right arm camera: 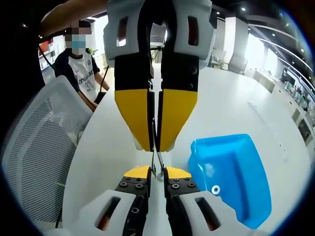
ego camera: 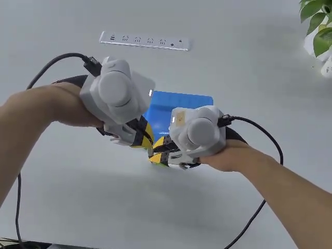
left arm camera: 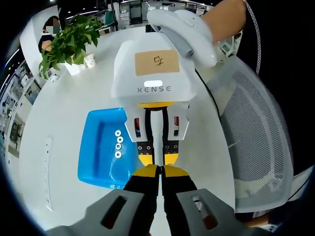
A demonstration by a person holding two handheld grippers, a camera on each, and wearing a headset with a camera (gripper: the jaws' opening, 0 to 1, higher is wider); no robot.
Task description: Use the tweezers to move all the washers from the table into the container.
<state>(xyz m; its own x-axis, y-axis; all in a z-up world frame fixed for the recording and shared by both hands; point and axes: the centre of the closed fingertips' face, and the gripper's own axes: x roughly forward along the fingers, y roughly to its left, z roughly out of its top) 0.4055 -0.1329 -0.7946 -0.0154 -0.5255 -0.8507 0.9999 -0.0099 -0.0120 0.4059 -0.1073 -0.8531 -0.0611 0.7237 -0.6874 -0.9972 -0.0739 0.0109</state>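
over white table (ego camera: 249, 67), tweezers (right arm camera: 156, 160) clamped by left gripper (right arm camera: 154, 146) and right gripper (right arm camera: 156, 173).

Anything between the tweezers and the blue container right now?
Nothing visible. The tweezers sit where the left gripper and right gripper meet tip to tip. Bare table lies between them and the blue container just beside them, which already holds washers.

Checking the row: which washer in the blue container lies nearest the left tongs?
The end washer of the row of four, lowest in the left gripper view, closest to the left tongs.
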